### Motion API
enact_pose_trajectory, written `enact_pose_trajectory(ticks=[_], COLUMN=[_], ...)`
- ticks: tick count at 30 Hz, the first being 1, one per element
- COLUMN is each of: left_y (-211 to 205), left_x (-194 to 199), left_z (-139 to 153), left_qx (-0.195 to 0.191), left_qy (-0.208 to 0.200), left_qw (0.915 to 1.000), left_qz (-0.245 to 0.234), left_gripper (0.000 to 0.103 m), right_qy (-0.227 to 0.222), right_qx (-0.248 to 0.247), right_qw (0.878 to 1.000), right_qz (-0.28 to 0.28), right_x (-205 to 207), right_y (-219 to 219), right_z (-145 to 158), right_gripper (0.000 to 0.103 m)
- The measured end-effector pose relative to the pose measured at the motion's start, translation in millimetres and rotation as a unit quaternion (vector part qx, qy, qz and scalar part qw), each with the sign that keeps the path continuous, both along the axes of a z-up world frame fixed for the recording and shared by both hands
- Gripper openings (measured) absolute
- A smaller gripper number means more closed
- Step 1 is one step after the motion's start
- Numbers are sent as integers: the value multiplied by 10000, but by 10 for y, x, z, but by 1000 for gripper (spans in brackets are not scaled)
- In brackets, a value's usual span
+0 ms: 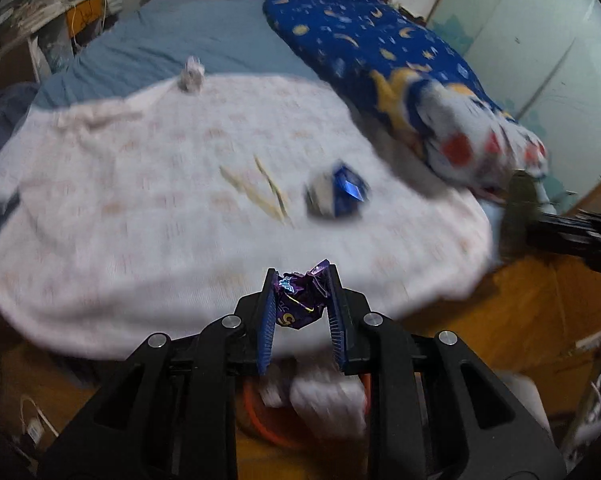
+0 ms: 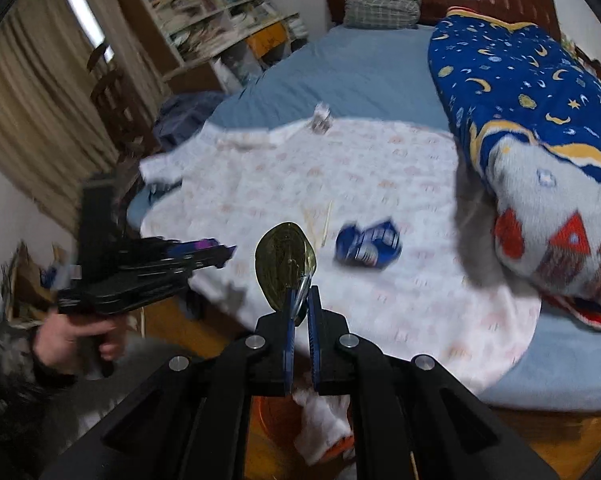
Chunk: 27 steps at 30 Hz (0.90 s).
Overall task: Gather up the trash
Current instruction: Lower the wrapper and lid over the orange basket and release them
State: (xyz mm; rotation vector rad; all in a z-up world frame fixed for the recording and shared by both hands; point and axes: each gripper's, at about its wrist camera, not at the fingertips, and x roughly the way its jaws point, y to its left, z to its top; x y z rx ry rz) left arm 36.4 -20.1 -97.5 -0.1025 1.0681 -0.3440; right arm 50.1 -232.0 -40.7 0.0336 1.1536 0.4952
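My left gripper (image 1: 302,276) is shut on a crumpled purple wrapper (image 1: 300,300), lifted above the front edge of a white cloth (image 1: 180,208) on the bed. My right gripper (image 2: 302,292) is shut on the rim of a gold can lid (image 2: 282,264). On the cloth lie a crushed blue wrapper (image 1: 338,194) (image 2: 368,246), a few thin sticks (image 1: 260,188) (image 2: 320,220) and, at the far edge, a crumpled paper ball (image 1: 191,74) (image 2: 321,119). In the right wrist view a hand (image 2: 80,336) holds the left gripper (image 2: 224,252) at the left.
An orange bin (image 1: 260,420) (image 2: 272,416) with white tissue (image 1: 328,400) (image 2: 320,420) in it stands on the wooden floor below both grippers. A blue star-patterned blanket (image 2: 520,92) is bundled on the bed's right side. Bookshelves (image 2: 212,4) and a chair (image 2: 112,96) stand at the left.
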Motion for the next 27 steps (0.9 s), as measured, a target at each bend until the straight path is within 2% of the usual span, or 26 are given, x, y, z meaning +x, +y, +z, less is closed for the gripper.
enact_pose_trajectory(ticks=[3,7,10,14,17,22,24,27], left_y=[-52,-201,-342,-432,-492,-562,-564,-589], left_x=[-371,-616,-630,-574,-542,-601,-663,-677], left_z=[-292,-875,-1275,-1658,-1908,-2144,-2146,-2105], left_qx=[-112,47,281,386,442,610,662,654], left_qy=[392,881,1109,1306,1394,1536,1520,1428], left_qw=[9992,9961,9934,9907,9892,9862,9862,9876], left_qz=[30,11,-67,40,92,22,-4,-68], left_gripper=[23,23,23,24,24,25,26,33], right_qy=[525,980,1562,1980,2224,2471,2493,2438], right_qx=[12,-138,-73,-138,-396,-717,-761,-887], right_qw=[9986,9951,9874,9783,9725,9655,9648,9653], right_qz=[-17,-74,-254,-602,-561,-395,-348,-293], right_x=[-345,-662,-826,-909,-955,-1010,-954,-899], right_y=[46,104,156,186,249,340,417,456], right_z=[-397,-943,-1451,-1975,-2307,-2709,-2772,-2796], right_gripper=[7,7,7,7,7,7,7,7])
